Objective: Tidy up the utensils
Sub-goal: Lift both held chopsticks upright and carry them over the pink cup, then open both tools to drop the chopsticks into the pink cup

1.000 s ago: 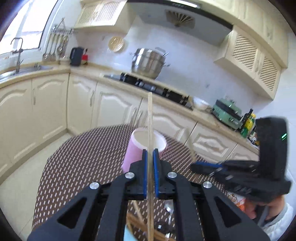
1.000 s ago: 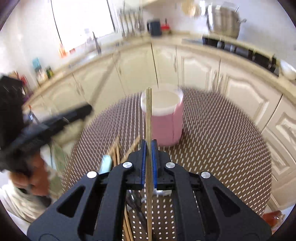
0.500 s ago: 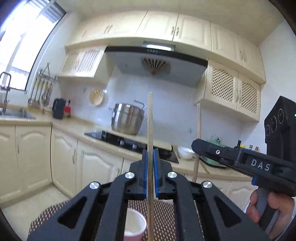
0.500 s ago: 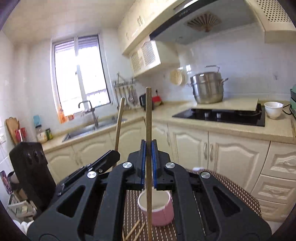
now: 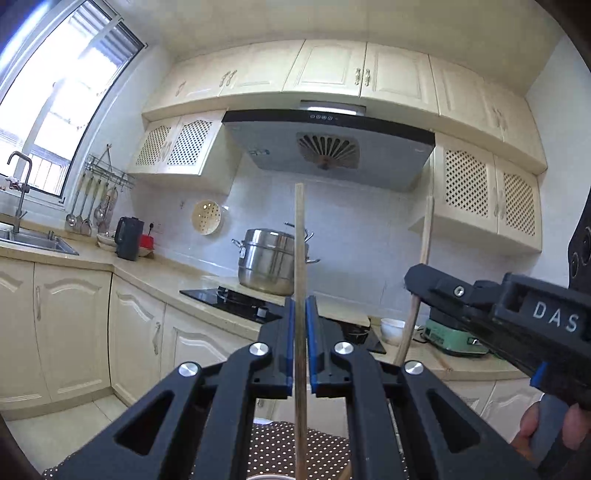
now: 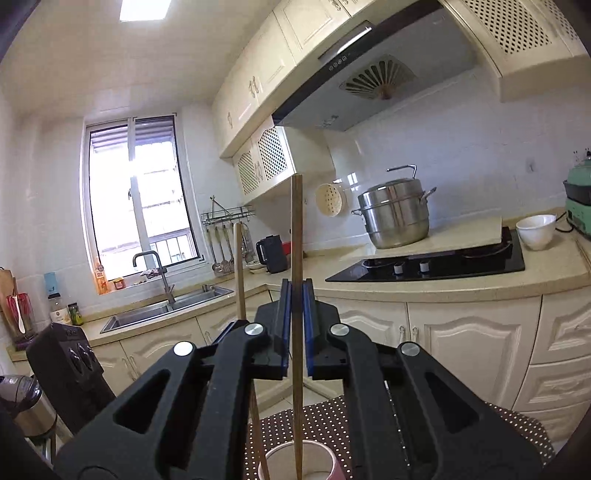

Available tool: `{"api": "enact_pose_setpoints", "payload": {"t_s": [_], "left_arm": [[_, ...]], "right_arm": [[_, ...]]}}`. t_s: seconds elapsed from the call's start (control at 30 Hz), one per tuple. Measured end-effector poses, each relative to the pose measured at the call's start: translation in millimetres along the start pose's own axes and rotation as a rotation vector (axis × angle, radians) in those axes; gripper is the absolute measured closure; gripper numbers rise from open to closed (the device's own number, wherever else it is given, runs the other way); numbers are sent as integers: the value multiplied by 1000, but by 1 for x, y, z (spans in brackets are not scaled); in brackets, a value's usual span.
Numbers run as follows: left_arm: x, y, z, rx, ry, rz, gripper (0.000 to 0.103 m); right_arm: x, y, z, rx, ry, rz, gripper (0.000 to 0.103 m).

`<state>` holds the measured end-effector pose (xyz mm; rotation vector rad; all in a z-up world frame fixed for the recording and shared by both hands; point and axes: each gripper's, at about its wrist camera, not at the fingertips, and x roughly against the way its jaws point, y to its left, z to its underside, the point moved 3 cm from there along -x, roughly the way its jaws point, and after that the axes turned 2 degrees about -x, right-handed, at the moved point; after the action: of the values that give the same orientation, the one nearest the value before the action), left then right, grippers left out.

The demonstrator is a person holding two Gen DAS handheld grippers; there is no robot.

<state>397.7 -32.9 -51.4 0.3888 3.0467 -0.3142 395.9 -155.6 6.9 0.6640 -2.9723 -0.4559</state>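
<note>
Both tongs are clamped on chopsticks: my left tongs grip one upright chopstick, my right tongs another chopstick, whose lower end hangs inside the pink cup on the dotted tabletop.

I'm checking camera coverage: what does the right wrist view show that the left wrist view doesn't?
Only the right wrist view shows the pink cup under its chopstick, the ceiling light and the bottles by the window. Only the left wrist view shows the right tool from outside and a hand. Both share the steel pot, hood, sink and dotted tablecloth.
</note>
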Motion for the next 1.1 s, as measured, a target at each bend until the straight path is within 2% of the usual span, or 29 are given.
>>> {"api": "enact_pose_setpoints", "payload": {"t_s": [0.23, 0.43, 0.67, 0.77, 1.1], "left_arm": [[-5, 14, 27, 13, 54, -13, 95], [-3, 19, 24, 27, 43, -4, 96], [4, 18, 15, 24, -17, -21, 97], [3, 16, 19, 11, -11, -22, 97], [7, 12, 44, -44, 134, -2, 96]], "right_arm": [[-4, -5, 30, 6, 66, 12, 96], [-1, -5, 39, 14, 89, 24, 96], [1, -8, 50, 8, 120, 27, 96], [1, -9, 55, 11, 131, 32, 96], [1, -13, 68, -17, 176, 39, 96]]}}
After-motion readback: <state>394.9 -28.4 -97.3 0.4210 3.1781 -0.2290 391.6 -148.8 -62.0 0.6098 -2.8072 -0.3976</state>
